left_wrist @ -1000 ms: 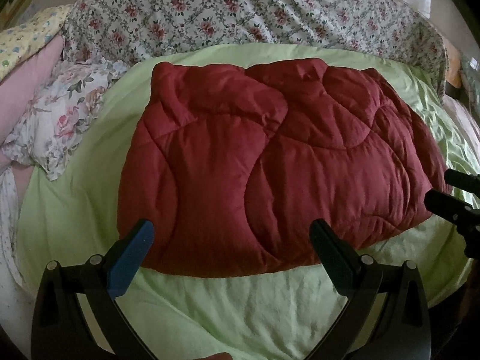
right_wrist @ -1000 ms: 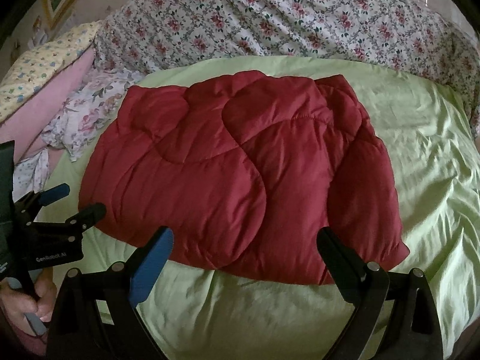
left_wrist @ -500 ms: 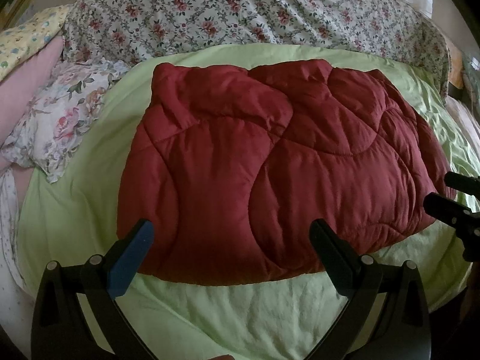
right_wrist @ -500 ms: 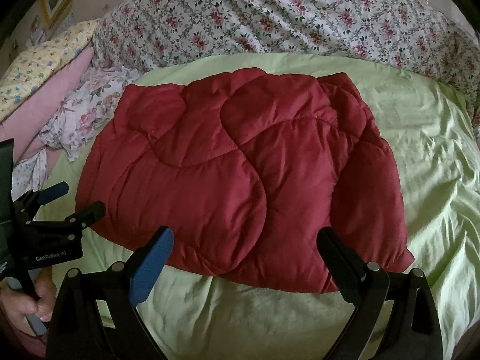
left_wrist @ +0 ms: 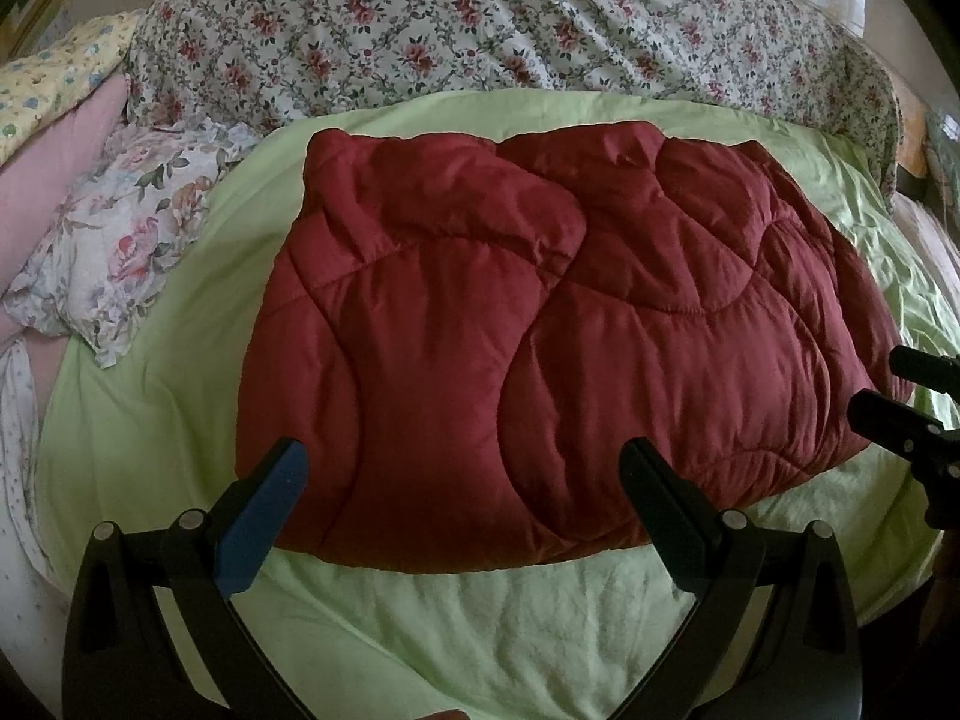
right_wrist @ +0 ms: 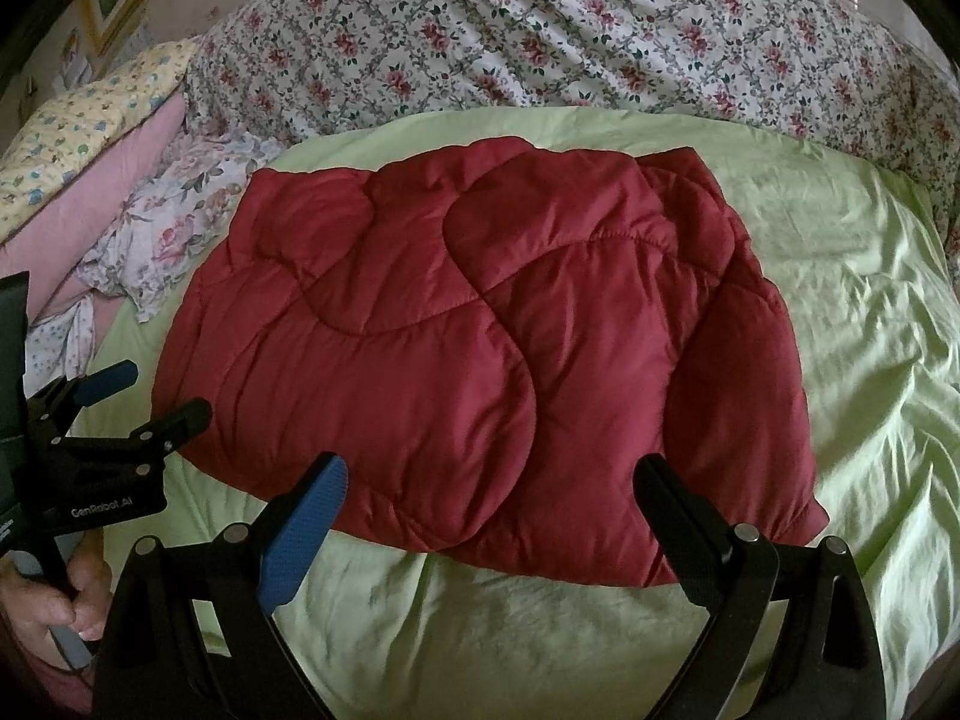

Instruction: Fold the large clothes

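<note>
Puffy dark-red quilted garment (left_wrist: 540,360) fills the bed's middle; bare light-green sheet (left_wrist: 480,618) lies clear along its near edge and wide on its right side (right_wrist: 852,312); left side narrow, hemmed by a floral pillow (left_wrist: 120,252); rose-print bedding (right_wrist: 540,36) heaped behind.

Your bed (left_wrist: 480,618) wears a light green sheet; a folded dark red quilted garment (left_wrist: 540,360) lies flat on it, floral bedding (left_wrist: 480,18) bunched behind.
</note>
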A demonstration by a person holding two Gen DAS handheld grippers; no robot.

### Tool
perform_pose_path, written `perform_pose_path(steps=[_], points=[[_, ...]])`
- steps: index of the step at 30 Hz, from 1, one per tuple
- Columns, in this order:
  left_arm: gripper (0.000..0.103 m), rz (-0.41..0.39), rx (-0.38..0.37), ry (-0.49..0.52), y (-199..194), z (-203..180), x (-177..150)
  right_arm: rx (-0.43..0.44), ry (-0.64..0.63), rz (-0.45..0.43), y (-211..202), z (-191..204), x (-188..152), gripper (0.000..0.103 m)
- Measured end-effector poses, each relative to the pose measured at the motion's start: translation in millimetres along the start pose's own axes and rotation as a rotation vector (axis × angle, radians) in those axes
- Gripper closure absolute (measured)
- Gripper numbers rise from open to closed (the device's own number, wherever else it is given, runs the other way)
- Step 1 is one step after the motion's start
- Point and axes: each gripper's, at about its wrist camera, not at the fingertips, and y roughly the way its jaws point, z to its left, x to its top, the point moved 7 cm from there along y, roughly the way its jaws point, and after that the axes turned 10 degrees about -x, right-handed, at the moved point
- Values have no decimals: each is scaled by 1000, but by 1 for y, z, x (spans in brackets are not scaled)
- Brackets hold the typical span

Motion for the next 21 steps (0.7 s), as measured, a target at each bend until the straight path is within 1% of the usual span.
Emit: perform_pose_path(steps=[21], points=[[0, 0, -5, -2, -2, -2, 0, 2, -4, -2, 0, 0, -1, 6]])
